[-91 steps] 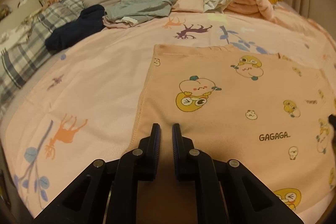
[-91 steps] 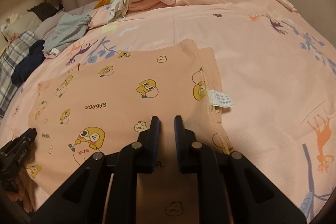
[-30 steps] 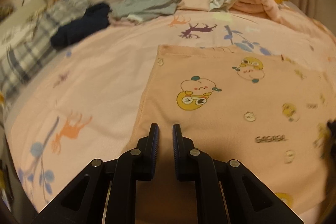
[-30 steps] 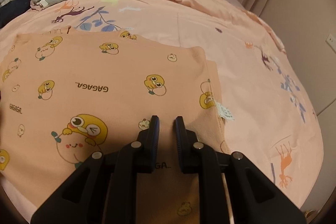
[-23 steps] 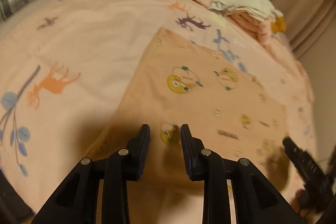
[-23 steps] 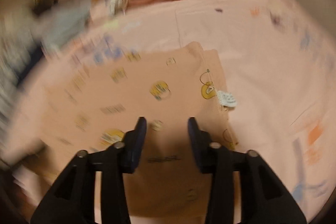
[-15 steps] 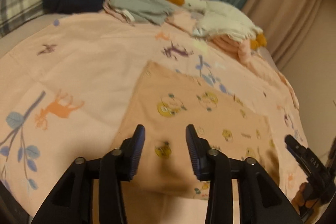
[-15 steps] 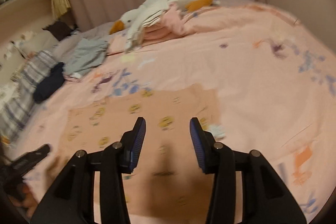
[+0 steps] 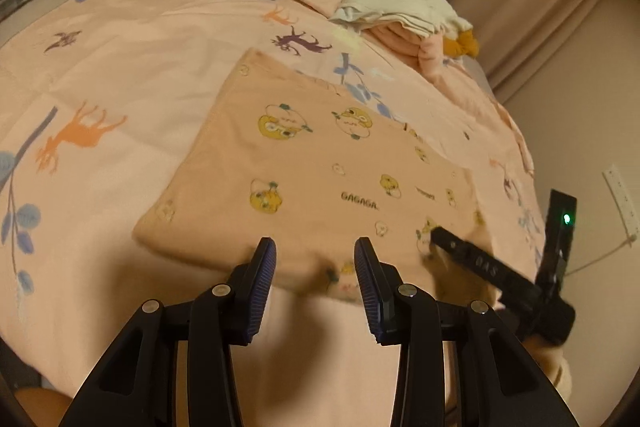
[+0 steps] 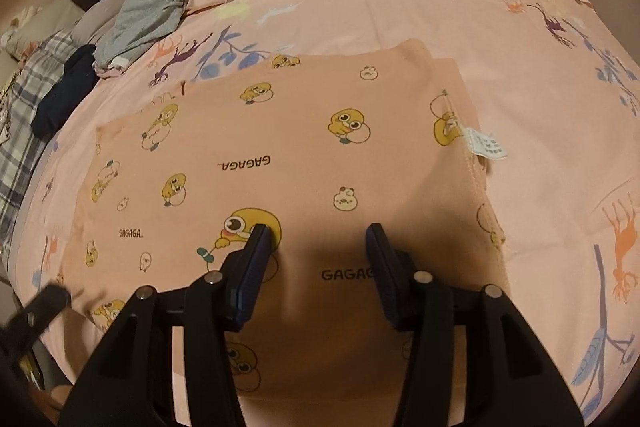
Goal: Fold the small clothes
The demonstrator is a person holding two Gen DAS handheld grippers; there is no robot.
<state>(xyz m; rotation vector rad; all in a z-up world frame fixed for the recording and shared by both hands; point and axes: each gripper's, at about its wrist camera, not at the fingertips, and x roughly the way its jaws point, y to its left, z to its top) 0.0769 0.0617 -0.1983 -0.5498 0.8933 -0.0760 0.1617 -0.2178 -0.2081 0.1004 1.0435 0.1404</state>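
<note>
Hovering over peach garment (image 10: 304, 147), spread flat on pink bedspread (image 10: 460, 23), near edge of bed. Left gripper (image 9: 315, 259) part open, holding nothing. Right gripper (image 10: 320, 247) jaws just been opening, nothing between them. Cloth judged light, soft, limp; best pinched at hem or corner. "GAGAGA" printed repeatedly; white care tag (image 10: 486, 145) at right edge, text unreadable.

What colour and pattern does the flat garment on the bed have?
The garment is peach-orange with yellow cartoon chicks and "GAGAGA" lettering; the right wrist view shows it best.
</note>
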